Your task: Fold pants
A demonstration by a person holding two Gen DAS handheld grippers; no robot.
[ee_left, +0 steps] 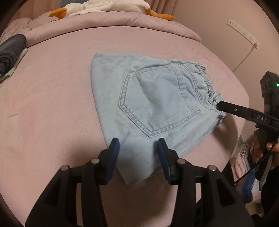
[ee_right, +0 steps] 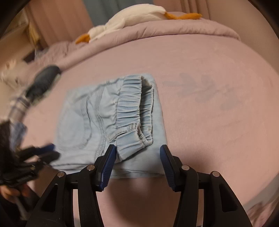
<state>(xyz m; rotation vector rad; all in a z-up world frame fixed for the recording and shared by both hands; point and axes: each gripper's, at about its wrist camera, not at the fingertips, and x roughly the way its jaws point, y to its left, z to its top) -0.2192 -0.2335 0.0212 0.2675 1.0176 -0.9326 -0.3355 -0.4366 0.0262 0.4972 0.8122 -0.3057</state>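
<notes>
Light blue denim pants (ee_left: pixel 153 104) lie folded into a compact stack on the pink bed, back pocket up, elastic waistband to the right. My left gripper (ee_left: pixel 138 145) is open, its blue pads either side of the stack's near edge. In the right wrist view the pants (ee_right: pixel 108 122) show the gathered waistband on top. My right gripper (ee_right: pixel 137 152) is open, its jaws astride the waistband end. In the left wrist view the right gripper's black finger (ee_left: pixel 232 109) touches the waistband corner. The left gripper shows blurred at the left edge of the right wrist view (ee_right: pixel 43 153).
A pink sheet covers the bed (ee_left: pixel 52 104). A rolled pink duvet (ee_left: pixel 113 22) and a white plush goose (ee_left: pixel 104 7) lie at the far end. Dark folded clothing (ee_left: pixel 10 50) sits at the far left. A wall power strip (ee_left: pixel 242 33) hangs on the right.
</notes>
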